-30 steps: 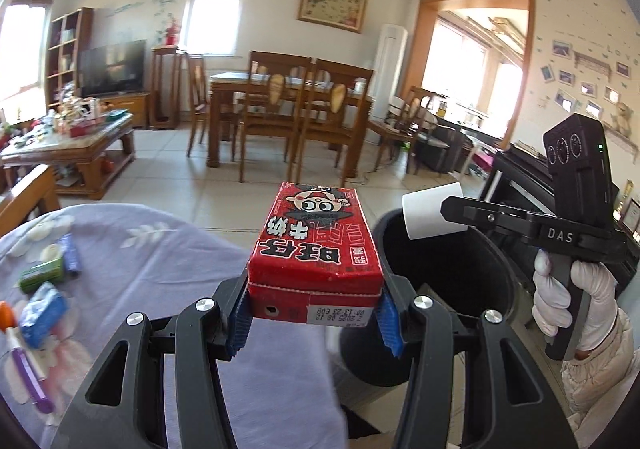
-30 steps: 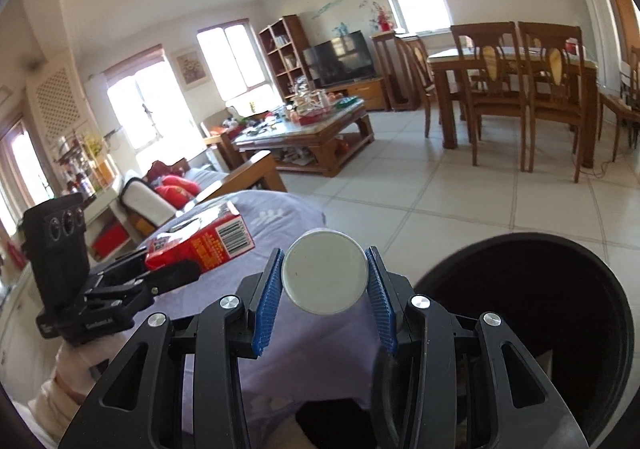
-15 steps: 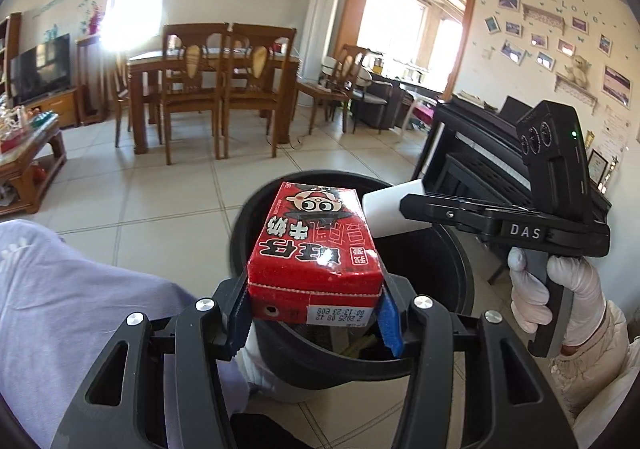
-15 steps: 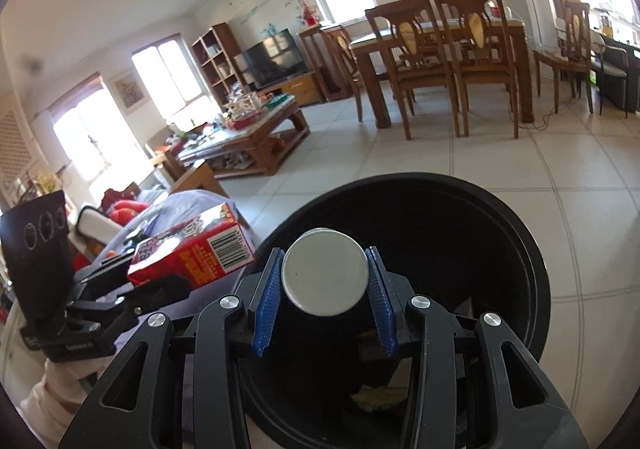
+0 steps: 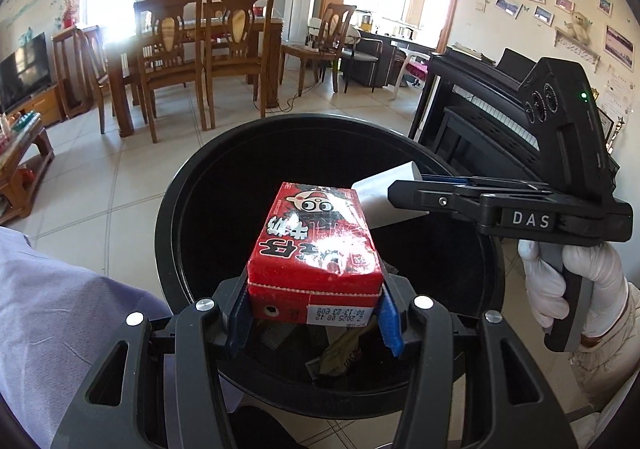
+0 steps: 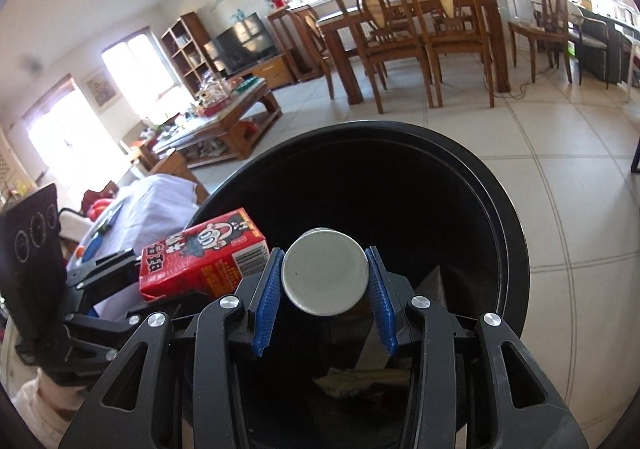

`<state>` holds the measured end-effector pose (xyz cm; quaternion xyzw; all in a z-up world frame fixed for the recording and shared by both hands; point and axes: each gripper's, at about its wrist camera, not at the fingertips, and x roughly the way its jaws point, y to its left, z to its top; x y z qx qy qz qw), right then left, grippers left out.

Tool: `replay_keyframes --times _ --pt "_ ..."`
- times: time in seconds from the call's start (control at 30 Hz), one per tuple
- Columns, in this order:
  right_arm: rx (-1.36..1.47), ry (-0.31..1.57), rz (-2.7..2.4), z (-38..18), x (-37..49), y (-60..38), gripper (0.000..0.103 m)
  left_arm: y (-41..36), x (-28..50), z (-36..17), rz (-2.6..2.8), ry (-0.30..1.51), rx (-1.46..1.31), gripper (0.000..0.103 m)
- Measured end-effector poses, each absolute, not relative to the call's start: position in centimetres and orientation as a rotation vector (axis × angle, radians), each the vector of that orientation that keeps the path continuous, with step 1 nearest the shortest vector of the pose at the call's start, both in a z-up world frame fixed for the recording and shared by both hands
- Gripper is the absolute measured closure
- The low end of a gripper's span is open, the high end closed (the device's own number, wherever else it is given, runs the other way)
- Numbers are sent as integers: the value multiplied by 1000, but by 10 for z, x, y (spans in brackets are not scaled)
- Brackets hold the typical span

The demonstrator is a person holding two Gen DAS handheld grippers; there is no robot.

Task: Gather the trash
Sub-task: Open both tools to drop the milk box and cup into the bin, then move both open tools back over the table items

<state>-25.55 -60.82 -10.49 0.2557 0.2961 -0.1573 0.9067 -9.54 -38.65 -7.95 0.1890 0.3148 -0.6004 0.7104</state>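
Observation:
My left gripper [image 5: 314,311] is shut on a red milk carton [image 5: 316,245] and holds it over the open black trash bin [image 5: 180,185]. My right gripper [image 6: 324,289] is shut on a white paper cup [image 6: 325,278], bottom toward the camera, also over the bin [image 6: 508,209]. In the left wrist view the cup [image 5: 376,201] and right gripper [image 5: 416,195] sit just right of the carton. In the right wrist view the carton [image 6: 200,257] is at the left. Wrappers lie at the bin's bottom [image 5: 340,353].
A table with a lilac cloth [image 5: 60,329] stands left of the bin. A black piano [image 5: 480,121] is to the right. A dining table with chairs [image 5: 192,45] and a coffee table [image 6: 224,125] stand farther off on the tiled floor.
Both grippers have swung from above the lilac table to over the bin, carrying carton and cup. The bin now fills the middle of both views.

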Motion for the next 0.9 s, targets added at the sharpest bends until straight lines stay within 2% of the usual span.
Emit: replay_keyframes --times 0.2,0.27,0.37,0.43,0.47,0.9 --pt "551 629 -334 -107 -251 -611 61 -390 -99 -80 -1324 704 433 51" --pt "561 631 -333 -107 -251 -613 56 -387 -99 -79 -1323 702 431 51" --pt "551 617 -345 -103 -251 -610 42 -376 -97 -75 -1319 700 414 50" --pt "547 612 -342 -99 -249 -605 39 -368 -95 -72 -1308 694 402 46" --pt "541 612 -340 -97 -246 -603 39 -363 -94 -70 -1302 689 392 40" --pt "420 615 -202 -62 -172 -516 25 -219 -18 -47 -988 691 205 36"
